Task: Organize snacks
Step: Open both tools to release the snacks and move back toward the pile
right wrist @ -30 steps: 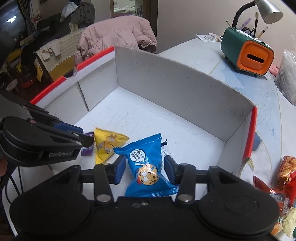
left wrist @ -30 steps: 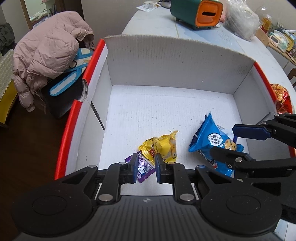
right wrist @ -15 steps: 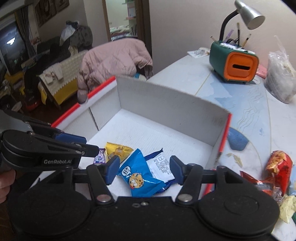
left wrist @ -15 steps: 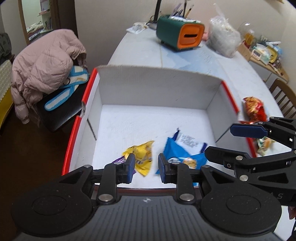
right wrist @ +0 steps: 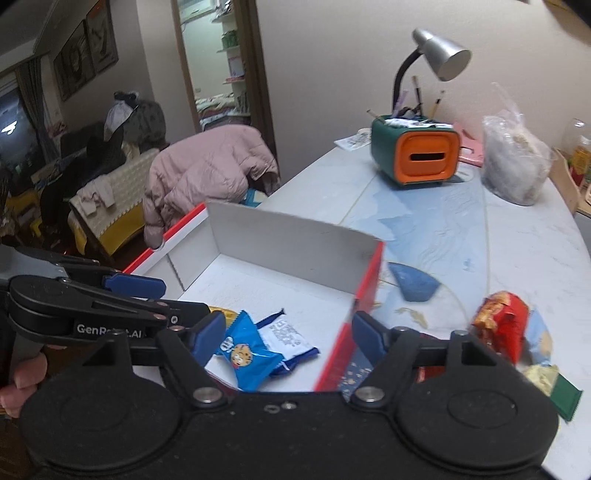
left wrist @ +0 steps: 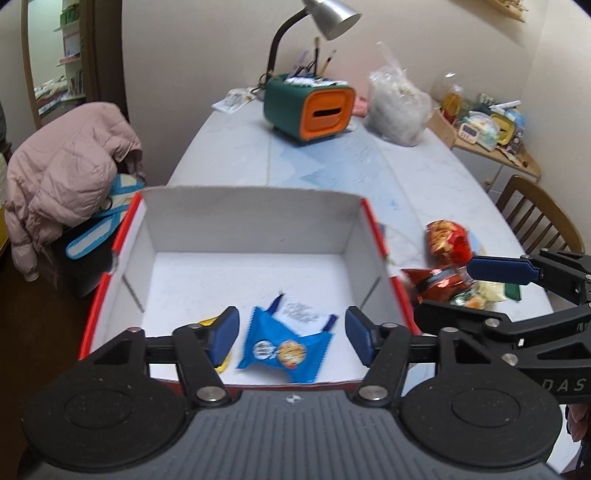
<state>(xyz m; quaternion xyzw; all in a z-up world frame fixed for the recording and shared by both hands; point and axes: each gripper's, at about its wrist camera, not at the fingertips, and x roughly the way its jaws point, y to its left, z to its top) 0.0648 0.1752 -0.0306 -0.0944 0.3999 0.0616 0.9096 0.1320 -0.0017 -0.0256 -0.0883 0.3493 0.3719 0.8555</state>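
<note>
A white cardboard box (left wrist: 251,221) (right wrist: 288,243) with red rims stands on the table. On its floor lie a blue cookie packet (left wrist: 284,347) (right wrist: 247,354), a blue-and-white packet (left wrist: 301,314) (right wrist: 286,334) partly under it, and a yellow packet (left wrist: 212,323) (right wrist: 225,314) mostly hidden behind a finger. My left gripper (left wrist: 291,328) (right wrist: 184,299) hangs above the box's near edge, its jaws opening, nothing pressed between its pads. My right gripper (right wrist: 287,326) (left wrist: 443,290) hovers over the box's right rim, its jaws opening too and holding nothing.
Loose snacks lie right of the box: a red packet (left wrist: 445,240) (right wrist: 502,325) and a green one (right wrist: 565,398). Farther back stand a green-and-orange pen holder (left wrist: 310,107), a lamp (left wrist: 332,14) and a plastic bag (left wrist: 399,107). A pink jacket (left wrist: 66,166) is on the left, a wooden chair (left wrist: 535,218) on the right.
Both grippers have risen and drawn back from the box floor while their jaws spread apart. The blue packet and the yellow packet were let go and now lie in the box.
</note>
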